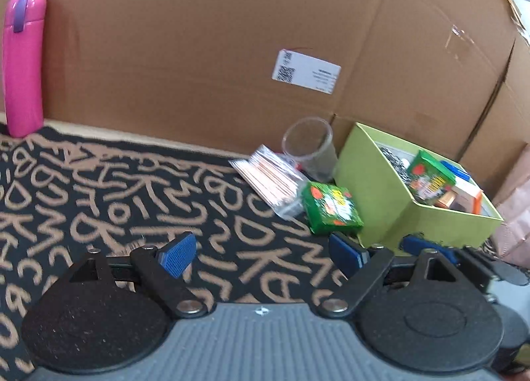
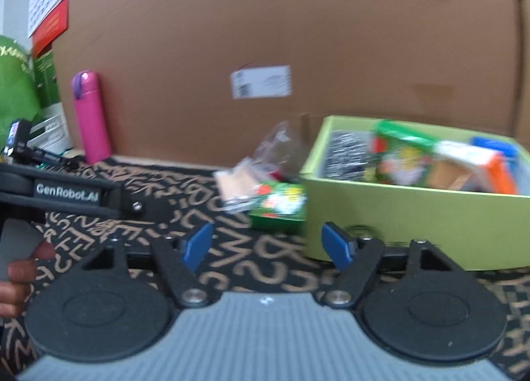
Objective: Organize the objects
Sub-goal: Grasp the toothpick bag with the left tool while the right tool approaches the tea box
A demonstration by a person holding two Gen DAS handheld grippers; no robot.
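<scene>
Both grippers' jaws apart (nothing between), left gripper (image 1: 261, 253), right gripper (image 2: 268, 245), green packet (image 1: 333, 204) beside lime box (image 1: 381, 189).

Home: patterned rug (image 1: 99, 189), cardboard box (image 1: 198, 33)

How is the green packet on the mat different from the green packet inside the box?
The green packet on the mat lies flat on the patterned mat, outside the light green box and close to its wall. The green packet in the box stands tilted on edge among other items. The first is fully in view; the second's lower part is hidden. Both show the same green wrapper with red spots and yellow print.
</scene>
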